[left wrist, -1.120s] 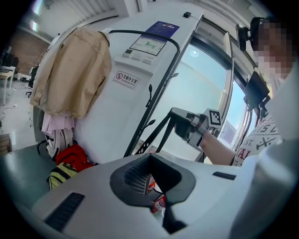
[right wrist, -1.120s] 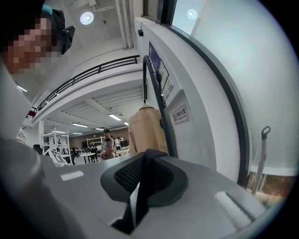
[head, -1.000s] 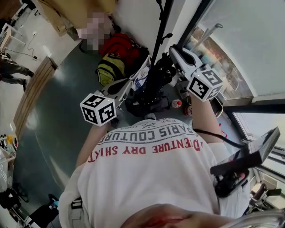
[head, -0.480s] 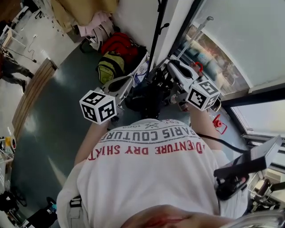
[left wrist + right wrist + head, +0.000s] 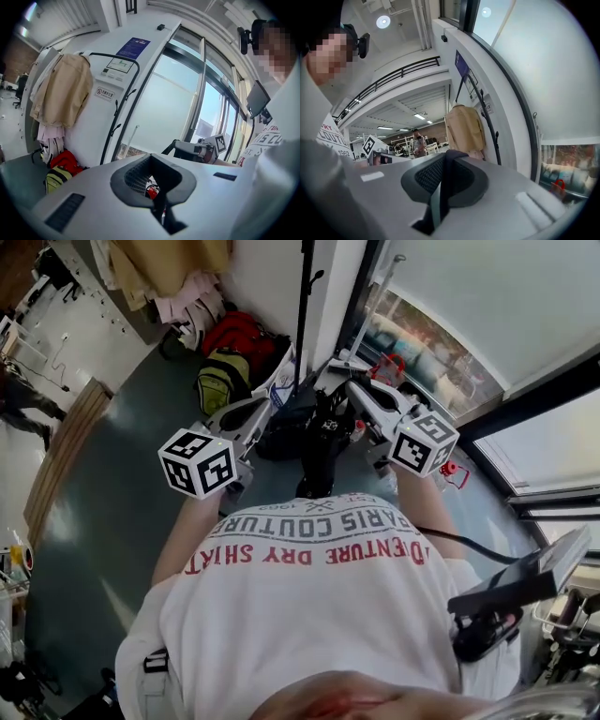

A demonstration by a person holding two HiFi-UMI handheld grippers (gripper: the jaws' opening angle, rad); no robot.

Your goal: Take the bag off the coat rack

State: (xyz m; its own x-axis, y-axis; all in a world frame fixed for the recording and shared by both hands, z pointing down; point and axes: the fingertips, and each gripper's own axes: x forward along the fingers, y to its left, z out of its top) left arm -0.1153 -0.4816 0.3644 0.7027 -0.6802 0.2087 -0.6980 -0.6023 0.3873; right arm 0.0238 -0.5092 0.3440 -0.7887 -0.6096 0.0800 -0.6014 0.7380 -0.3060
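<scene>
Lettering on white T-shirt reads "PARIS" and "ADVENTURE DRY SHIRT".

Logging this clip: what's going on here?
A person stands at the coat rack with a gripper in each hand. The jaws of the right gripper are closed on a strap of the black bag; those of the left gripper look closed on a dark strap too. The bag hangs between them beside the rack.
</scene>
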